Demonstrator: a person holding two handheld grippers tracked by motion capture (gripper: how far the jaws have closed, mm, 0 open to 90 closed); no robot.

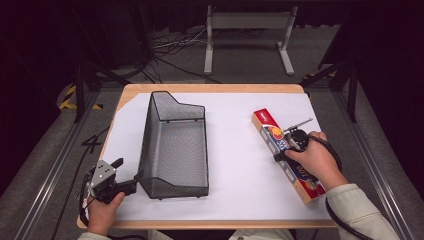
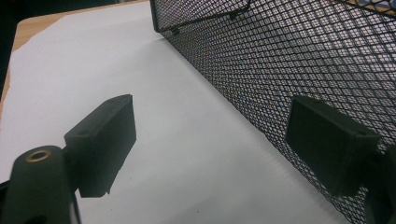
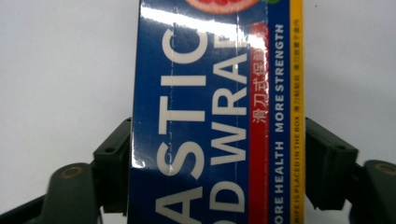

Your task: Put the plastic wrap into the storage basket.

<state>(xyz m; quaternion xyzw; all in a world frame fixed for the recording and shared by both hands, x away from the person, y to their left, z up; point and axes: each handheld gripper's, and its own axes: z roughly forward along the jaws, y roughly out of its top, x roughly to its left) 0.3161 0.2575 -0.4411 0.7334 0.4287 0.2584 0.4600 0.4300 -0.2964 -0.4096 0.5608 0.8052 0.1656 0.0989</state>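
A long blue, red and yellow plastic wrap box (image 1: 267,125) lies diagonally on the white sheet at the right. My right gripper (image 1: 286,150) reaches down over its middle, and in the right gripper view (image 3: 217,163) both jaws press against the long sides of the box (image 3: 205,93). A black wire-mesh basket (image 1: 148,145) stands left of centre. At the basket's near left corner my left gripper (image 1: 127,170) is open, holding nothing. In the left gripper view (image 2: 210,140) one jaw sits close to the outside of the mesh wall (image 2: 289,56) and the other is over bare paper.
A white sheet (image 1: 235,165) covers most of the wooden table (image 1: 210,88). Bare sheet lies between the basket and the box. Beyond the table are a white metal stand (image 1: 247,22) and cables on the floor.
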